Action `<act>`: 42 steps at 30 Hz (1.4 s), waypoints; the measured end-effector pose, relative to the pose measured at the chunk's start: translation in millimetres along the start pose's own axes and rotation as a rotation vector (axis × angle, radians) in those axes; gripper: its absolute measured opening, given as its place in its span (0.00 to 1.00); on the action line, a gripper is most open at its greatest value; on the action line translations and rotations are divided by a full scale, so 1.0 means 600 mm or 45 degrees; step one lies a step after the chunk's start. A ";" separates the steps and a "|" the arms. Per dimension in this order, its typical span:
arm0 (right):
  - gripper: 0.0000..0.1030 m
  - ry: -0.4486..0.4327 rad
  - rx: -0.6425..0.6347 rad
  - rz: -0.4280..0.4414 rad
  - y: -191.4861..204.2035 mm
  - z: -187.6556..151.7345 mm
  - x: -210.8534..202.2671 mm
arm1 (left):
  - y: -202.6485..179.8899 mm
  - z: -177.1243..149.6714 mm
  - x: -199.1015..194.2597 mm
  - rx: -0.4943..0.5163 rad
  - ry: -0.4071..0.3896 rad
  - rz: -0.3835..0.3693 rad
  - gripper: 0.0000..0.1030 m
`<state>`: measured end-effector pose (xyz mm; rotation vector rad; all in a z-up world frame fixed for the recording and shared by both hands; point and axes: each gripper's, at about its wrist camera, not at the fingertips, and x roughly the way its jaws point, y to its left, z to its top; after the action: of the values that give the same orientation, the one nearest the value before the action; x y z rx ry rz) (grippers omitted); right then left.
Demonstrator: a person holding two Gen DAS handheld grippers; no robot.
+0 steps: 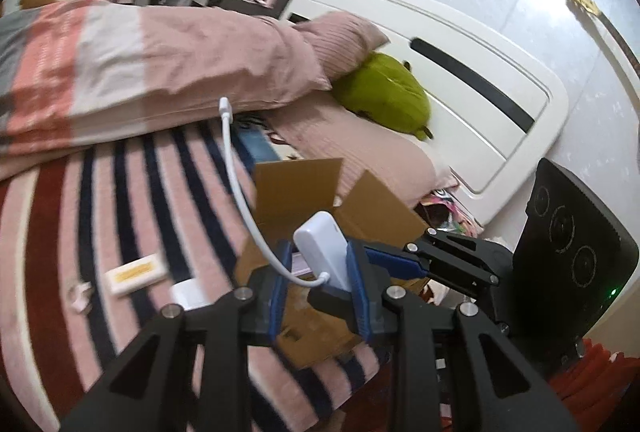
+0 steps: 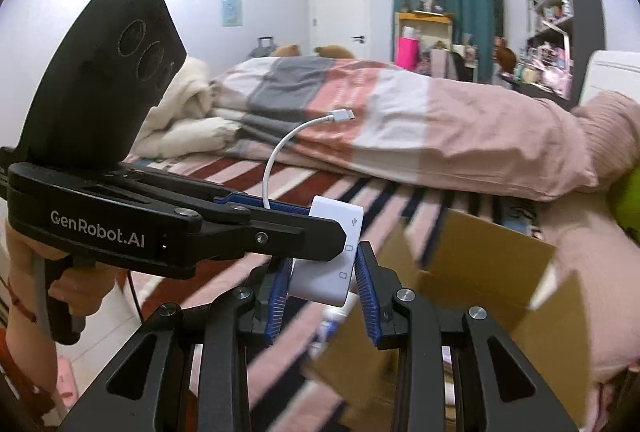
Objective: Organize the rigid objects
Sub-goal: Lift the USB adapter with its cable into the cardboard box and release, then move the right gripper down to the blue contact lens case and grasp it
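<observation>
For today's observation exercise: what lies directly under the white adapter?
Under the adapter, held by the left gripper, sits an open cardboard box on the striped blanket. A whitish item shows beneath; the box's other contents are hidden.

The bed [image 1: 100,200] wears a striped cover of pink, dark red and navy. On it lie an open cardboard box [image 1: 304,200], a small white-and-yellow packet [image 1: 136,274], a crumpled scrap [image 1: 80,296] (too blurred to identify), a folded patchwork duvet [image 1: 120,72], pink pillows [image 1: 344,40] and a green plush [image 1: 384,92].
</observation>
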<state>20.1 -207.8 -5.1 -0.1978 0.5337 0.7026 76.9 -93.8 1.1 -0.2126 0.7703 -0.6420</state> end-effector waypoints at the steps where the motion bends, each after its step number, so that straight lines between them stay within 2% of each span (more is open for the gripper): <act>1: 0.27 0.007 0.016 -0.014 -0.016 -0.002 -0.007 | -0.009 0.006 0.016 0.008 0.018 -0.013 0.25; 9: 0.27 0.138 0.120 -0.124 -0.117 -0.035 -0.034 | -0.058 0.027 0.127 0.053 0.176 -0.034 0.25; 15: 0.26 0.229 0.182 -0.128 -0.163 -0.056 -0.033 | -0.065 0.031 0.168 0.052 0.256 -0.028 0.26; 16: 0.26 0.241 0.192 -0.124 -0.170 -0.059 -0.031 | -0.065 0.032 0.171 0.054 0.263 -0.011 0.30; 19: 0.27 0.273 0.195 -0.139 -0.177 -0.062 -0.028 | -0.064 0.032 0.169 0.062 0.257 0.040 0.58; 22: 0.31 0.295 0.184 -0.144 -0.174 -0.062 -0.028 | -0.060 0.034 0.155 0.062 0.240 0.036 0.63; 24: 0.40 0.298 0.173 -0.159 -0.174 -0.059 -0.026 | -0.058 0.033 0.143 0.073 0.222 0.064 0.67; 33: 0.42 0.300 0.186 -0.149 -0.154 -0.046 -0.027 | -0.043 0.032 0.057 0.093 0.108 0.145 0.74; 38: 0.44 0.237 0.161 -0.072 -0.108 -0.015 -0.035 | -0.007 0.018 -0.027 0.071 -0.003 0.239 0.75; 42: 0.44 0.204 0.098 0.020 -0.041 0.010 -0.027 | 0.044 -0.011 -0.097 0.020 -0.090 0.355 0.75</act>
<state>28.4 -233.0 8.4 -0.1790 0.7149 0.6832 53.0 -36.8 19.6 -0.1101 0.7108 -0.3746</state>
